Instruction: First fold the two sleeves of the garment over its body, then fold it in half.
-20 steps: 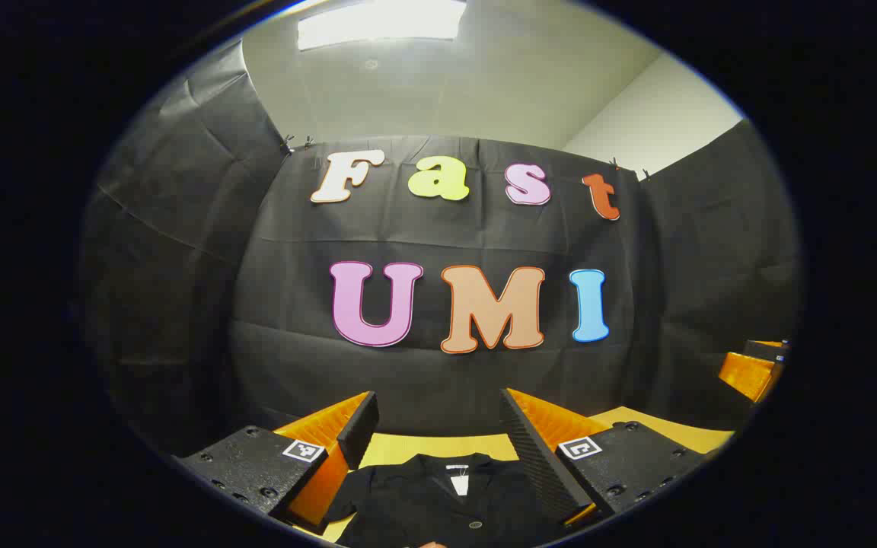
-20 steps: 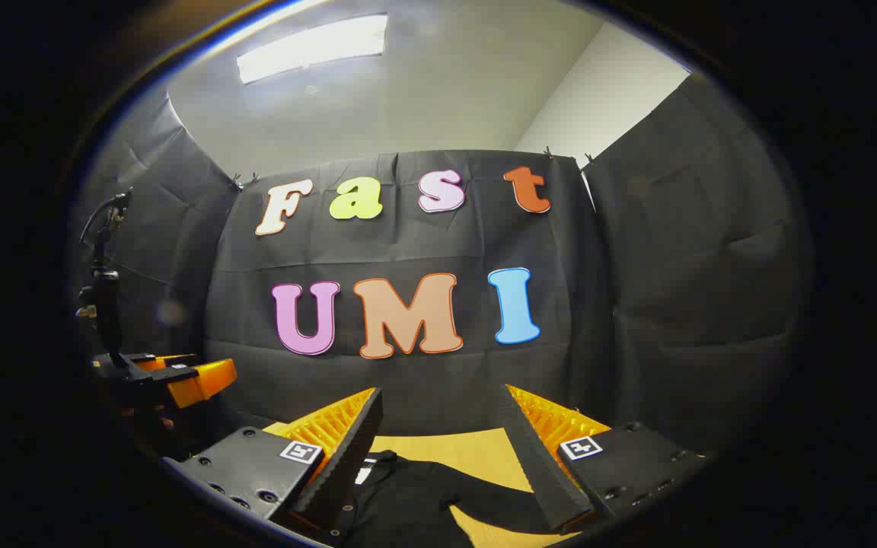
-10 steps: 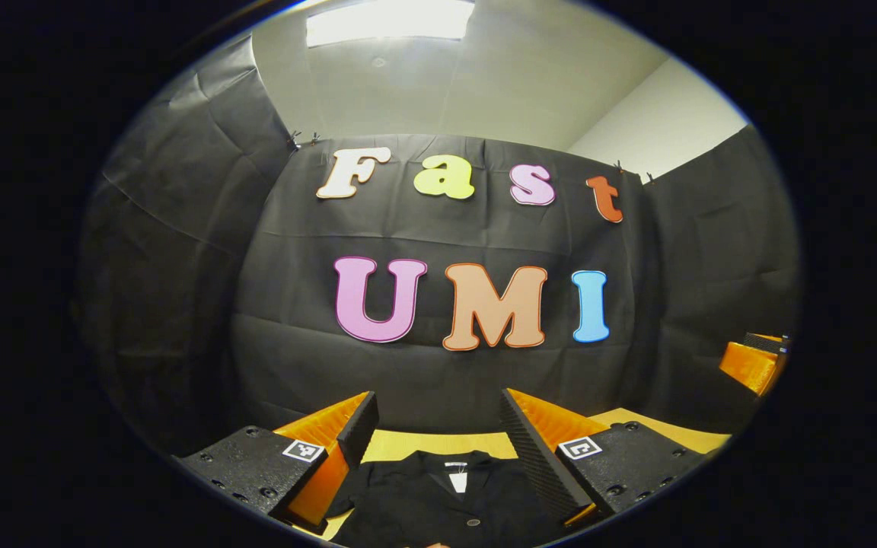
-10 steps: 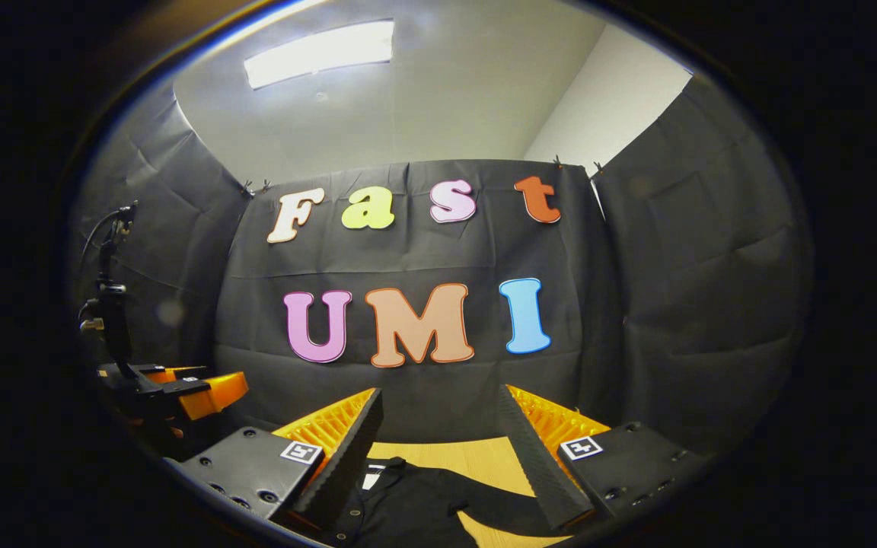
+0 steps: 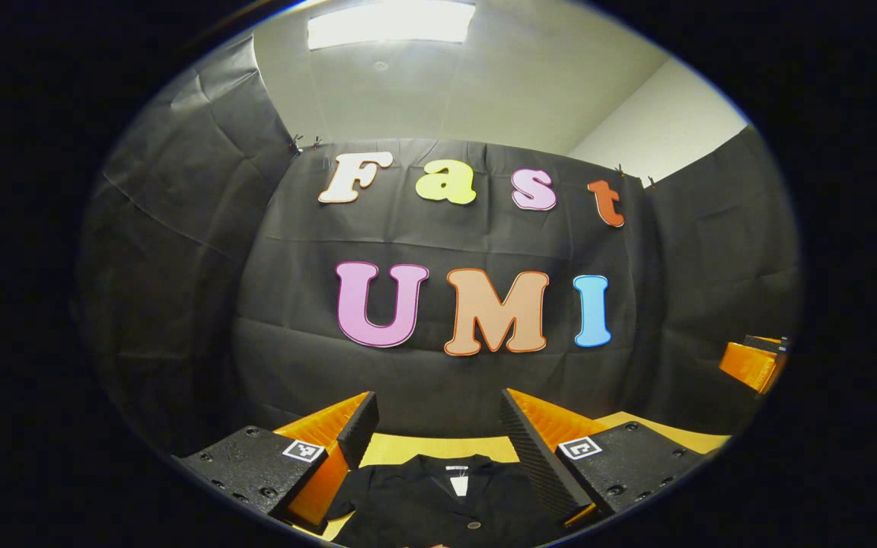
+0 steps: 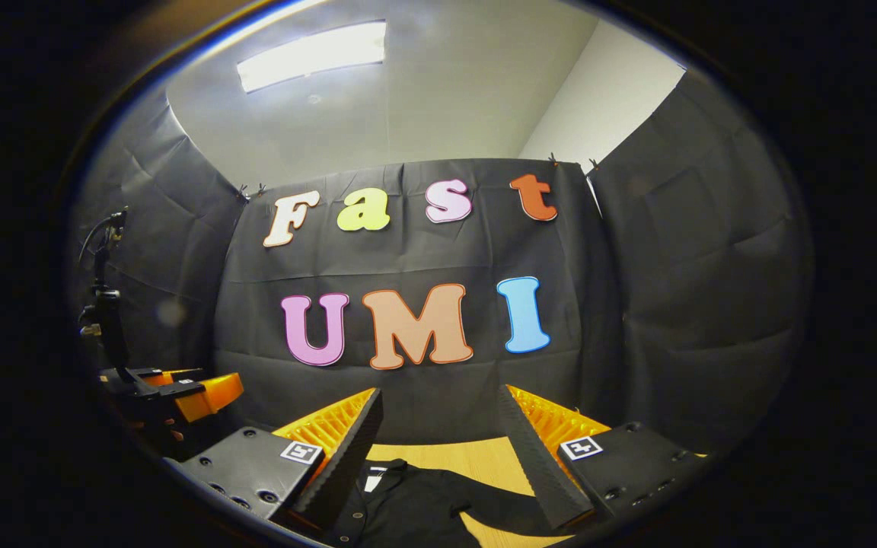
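Both grippers, left gripper (image 5: pixel 438 426) & right gripper (image 6: pixel 438 426), hang wide open w/ nothing held above black garment (image 5: pixel 438 502) lying flat on worktop (image 6: pixel 476 453), so prob. pre-step 1: next needs a drop to pinch a sleeve (image 6: pixel 484 498).

Light wooden table (image 5: pixel 438 447) under a black garment (image 5: pixel 438 502), laid flat, collar toward the back wall. In the right gripper view one sleeve (image 6: pixel 499 498) lies spread on the tabletop.

Recording booth: black cloth walls (image 5: pixel 180 251).
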Available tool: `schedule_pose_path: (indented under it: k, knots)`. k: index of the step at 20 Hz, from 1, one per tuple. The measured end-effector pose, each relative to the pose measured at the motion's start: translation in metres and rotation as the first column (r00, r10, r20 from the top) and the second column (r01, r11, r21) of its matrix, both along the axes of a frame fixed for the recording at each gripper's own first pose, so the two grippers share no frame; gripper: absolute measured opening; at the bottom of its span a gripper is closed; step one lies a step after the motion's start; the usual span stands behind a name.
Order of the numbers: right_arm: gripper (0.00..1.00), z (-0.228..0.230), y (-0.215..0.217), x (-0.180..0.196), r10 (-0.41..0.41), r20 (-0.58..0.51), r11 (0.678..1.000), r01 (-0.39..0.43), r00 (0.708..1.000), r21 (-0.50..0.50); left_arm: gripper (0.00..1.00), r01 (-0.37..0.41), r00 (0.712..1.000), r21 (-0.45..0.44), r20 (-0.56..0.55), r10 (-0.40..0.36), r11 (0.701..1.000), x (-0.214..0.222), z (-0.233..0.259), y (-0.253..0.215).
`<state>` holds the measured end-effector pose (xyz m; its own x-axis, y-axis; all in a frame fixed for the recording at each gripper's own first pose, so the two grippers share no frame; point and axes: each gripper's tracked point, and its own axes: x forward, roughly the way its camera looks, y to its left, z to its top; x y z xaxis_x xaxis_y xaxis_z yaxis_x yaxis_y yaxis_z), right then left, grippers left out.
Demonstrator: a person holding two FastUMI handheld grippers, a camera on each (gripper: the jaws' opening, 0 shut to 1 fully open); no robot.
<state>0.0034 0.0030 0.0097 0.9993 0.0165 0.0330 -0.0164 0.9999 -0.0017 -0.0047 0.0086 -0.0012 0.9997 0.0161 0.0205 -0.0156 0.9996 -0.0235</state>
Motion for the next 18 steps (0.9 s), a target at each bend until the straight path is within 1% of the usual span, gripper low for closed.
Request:
schedule_pose_path:
  k: [1, 5, 6, 7, 8, 9, 10, 11, 18]
  knots:
    - [0.97, 0.0007, -0.0002, 0.0007, -0.001, 0.000, 1.000, 0.001, 1.000, -0.008, 0.98, -0.004, 1.000, -0.003, 0.001, 0.004, 1.000, 0.0011, 0.0008, 0.0009]
    - [0.97, 0.0009, 0.0040, 0.0026, 0.007, 0.004, 1.000, -0.007, 1.000, -0.022, 0.98, -0.011, 1.000, -0.008, -0.009, 0.011, 1.000, 0.0022, -0.0026, 0.0029]
    - [0.97, -0.0006, 0.0046, 0.0038, 0.007, 0.001, 1.000, -0.007, 1.000, -0.025, 0.95, -0.010, 1.000, -0.008, -0.010, 0.010, 1.000, 0.0022, -0.0022, 0.0031]
    - [0.97, -0.0019, 0.0045, 0.0046, 0.007, -0.002, 1.000, -0.007, 1.000, -0.027, 0.98, -0.008, 1.000, -0.008, -0.013, 0.008, 1.000, 0.0021, -0.0033, 0.0016]
    - [0.97, -0.0028, 0.0050, 0.0046, 0.009, -0.004, 1.000, -0.009, 1.000, -0.030, 0.95, -0.009, 1.000, -0.007, -0.012, 0.008, 1.000, 0.0034, -0.0033, 0.0017]
    - [0.97, -0.0022, 0.0050, 0.0047, 0.007, -0.003, 0.999, -0.007, 1.000, -0.031, 0.97, -0.008, 1.000, -0.007, -0.013, 0.008, 1.000, 0.0027, -0.0034, 0.0017]
    - [0.94, -0.0010, 0.0047, 0.0047, 0.006, -0.002, 1.000, -0.006, 1.000, -0.030, 0.98, -0.007, 1.000, -0.006, -0.012, 0.007, 1.000, 0.0028, -0.0023, 0.0016]
    - [0.97, -0.0005, 0.0040, 0.0042, 0.005, 0.000, 1.000, -0.005, 1.000, -0.028, 0.98, -0.007, 1.000, -0.006, -0.012, 0.007, 1.000, 0.0024, -0.0029, 0.0016]
    - [0.97, -0.0028, 0.0009, 0.0049, 0.001, -0.006, 1.000, -0.001, 1.000, -0.015, 0.98, -0.009, 1.000, -0.002, -0.014, 0.009, 1.000, 0.0034, -0.0035, 0.0007]
